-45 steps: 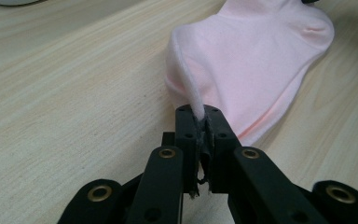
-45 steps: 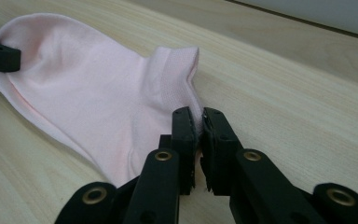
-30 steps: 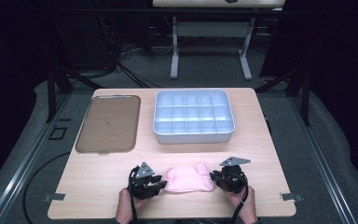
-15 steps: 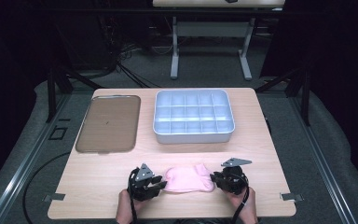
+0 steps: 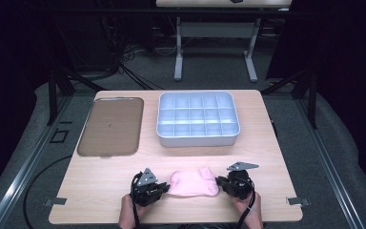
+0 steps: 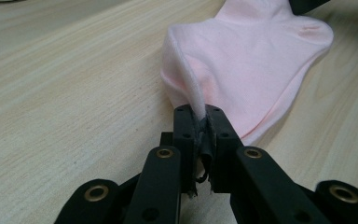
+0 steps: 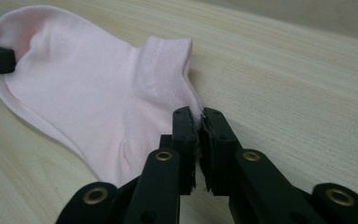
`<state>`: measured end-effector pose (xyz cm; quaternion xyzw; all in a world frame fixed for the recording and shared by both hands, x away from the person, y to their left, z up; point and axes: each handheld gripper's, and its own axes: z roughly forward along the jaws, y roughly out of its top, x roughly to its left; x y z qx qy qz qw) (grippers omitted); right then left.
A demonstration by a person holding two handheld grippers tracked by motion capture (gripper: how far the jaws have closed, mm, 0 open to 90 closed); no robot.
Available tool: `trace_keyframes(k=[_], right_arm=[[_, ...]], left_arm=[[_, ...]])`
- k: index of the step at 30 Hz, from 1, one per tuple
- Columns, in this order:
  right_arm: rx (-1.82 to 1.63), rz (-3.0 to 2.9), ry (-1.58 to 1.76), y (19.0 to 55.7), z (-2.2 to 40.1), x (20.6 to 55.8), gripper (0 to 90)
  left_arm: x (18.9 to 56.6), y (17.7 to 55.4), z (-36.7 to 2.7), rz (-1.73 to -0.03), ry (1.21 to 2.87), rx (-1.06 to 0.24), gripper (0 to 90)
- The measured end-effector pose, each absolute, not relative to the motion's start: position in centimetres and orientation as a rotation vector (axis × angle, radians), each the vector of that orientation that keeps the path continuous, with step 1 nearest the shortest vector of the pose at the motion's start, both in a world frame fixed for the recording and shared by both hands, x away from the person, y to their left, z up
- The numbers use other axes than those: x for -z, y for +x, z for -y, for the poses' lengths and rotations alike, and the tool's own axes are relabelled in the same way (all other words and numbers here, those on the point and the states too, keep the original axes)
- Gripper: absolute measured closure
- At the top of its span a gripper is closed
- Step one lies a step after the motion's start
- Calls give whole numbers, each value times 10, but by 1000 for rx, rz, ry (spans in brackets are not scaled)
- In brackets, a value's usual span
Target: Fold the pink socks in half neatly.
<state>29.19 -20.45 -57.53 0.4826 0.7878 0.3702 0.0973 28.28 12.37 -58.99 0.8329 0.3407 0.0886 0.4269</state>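
One pink sock (image 5: 193, 183) is lying flat on the near edge of the surface (image 5: 267, 143), stretching between the two grippers. The left gripper (image 5: 164, 189), whose jaws have just been closing, is clenching the sock's toe edge, while the right gripper (image 5: 219, 183) is pinching its cuff. Beyond it are sitting one brown tray (image 5: 109, 126) and one compartment box (image 5: 198, 119).

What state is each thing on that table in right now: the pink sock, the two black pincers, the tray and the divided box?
Pink sock: flat on the table, pinched at both ends.
Left gripper: jaws just closed, shut on the sock's edge.
Right gripper: shut on the sock's cuff corner.
Brown tray: empty, lying flat.
Divided box: open, compartments empty.
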Motion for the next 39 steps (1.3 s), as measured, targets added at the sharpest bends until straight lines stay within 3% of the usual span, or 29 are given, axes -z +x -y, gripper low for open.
trace_keyframes(k=[24, 34, 39], right_arm=[[-1086, -2336, 1322, 277, 190, 546, 840], [-1077, -2332, 1317, 276, 186, 545, 837], [-975, -2340, 1412, 287, 192, 563, 809]], left_arm=[[589, 284, -122, -843, 2089, -229, 851], [589, 283, -122, -845, 2088, -227, 850], [590, 285, -123, -857, 2079, -213, 847]])
